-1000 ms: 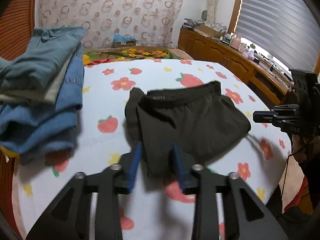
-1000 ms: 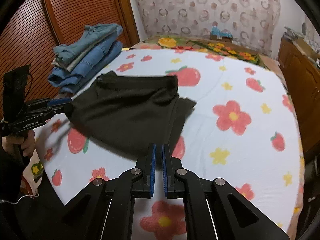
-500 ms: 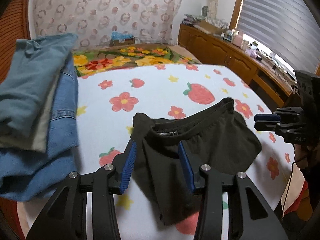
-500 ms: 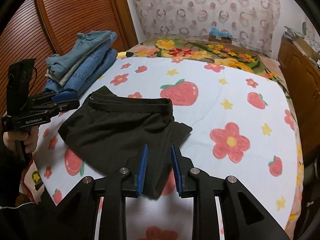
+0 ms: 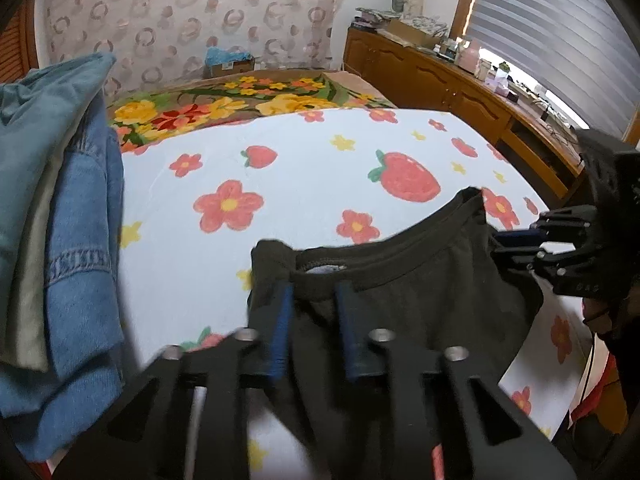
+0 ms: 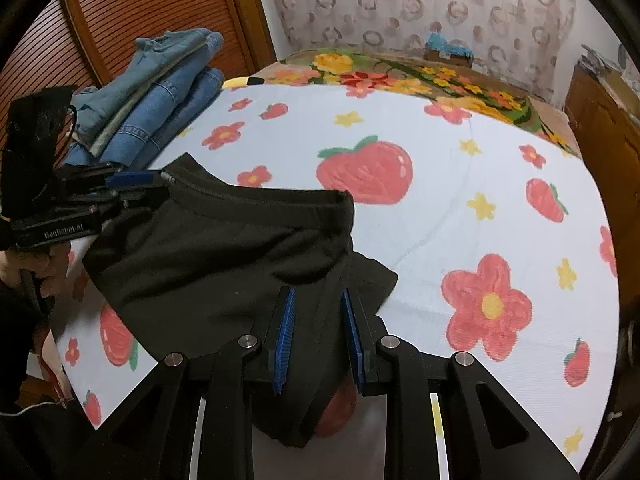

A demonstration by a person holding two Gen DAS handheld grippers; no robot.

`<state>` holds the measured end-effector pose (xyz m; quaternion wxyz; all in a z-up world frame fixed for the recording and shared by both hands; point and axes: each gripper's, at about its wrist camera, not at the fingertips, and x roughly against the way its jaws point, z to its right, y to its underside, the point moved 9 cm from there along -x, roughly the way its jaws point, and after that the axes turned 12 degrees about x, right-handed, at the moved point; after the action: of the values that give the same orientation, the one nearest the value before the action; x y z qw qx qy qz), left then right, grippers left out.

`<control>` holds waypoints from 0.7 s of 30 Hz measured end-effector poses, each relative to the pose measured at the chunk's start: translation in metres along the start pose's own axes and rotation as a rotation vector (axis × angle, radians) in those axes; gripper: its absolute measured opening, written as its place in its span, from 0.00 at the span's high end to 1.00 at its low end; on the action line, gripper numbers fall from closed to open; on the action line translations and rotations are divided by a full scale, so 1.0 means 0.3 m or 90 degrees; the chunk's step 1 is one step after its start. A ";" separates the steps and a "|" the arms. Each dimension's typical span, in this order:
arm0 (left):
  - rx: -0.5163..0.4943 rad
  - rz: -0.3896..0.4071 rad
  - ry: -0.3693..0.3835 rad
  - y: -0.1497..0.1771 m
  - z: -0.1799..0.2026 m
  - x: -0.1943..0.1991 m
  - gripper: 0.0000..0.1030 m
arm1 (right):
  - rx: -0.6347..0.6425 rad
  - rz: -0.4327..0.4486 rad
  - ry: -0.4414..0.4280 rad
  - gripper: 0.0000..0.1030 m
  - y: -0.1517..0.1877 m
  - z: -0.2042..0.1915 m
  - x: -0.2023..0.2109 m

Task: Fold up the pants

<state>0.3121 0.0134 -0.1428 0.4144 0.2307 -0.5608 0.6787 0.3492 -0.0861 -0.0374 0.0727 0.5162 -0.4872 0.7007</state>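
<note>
At the bottom centre of the left wrist view, the left gripper (image 5: 312,320) has just been closing, its jaws pinching the dark pants (image 5: 420,292) by the waistband. The right gripper (image 6: 319,332) straddles the pants' edge, jaws apart. Behind them, the pants lie on the strawberry-print bedspread (image 6: 440,216).

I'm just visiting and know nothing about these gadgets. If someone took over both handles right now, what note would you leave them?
Left gripper: jaws have just been closing and look pinched on the waistband corner of the black pants.
Right gripper: jaws have just opened; the pants' near edge lies between the pads, not pinched.
Pants: on the flowered sheet near its front edge, waistband on the far side. Folded jeans are stacked at the left.
Done: pants are partly folded; how many folds is unclear.
Left: probably grip the right side too, then finish and flatten the fold.
</note>
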 end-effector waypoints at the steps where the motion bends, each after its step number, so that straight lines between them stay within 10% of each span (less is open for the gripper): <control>1: 0.006 0.006 0.007 -0.010 0.002 0.005 0.87 | -0.003 -0.001 -0.001 0.76 0.002 0.003 -0.005; 21: 0.031 0.018 -0.004 -0.052 -0.012 0.045 0.87 | -0.038 0.009 -0.007 0.76 0.034 0.027 0.013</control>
<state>0.3179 0.0213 -0.1241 0.3971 0.2350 -0.5485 0.6972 0.3465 -0.0990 -0.0406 0.0807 0.5143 -0.5119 0.6834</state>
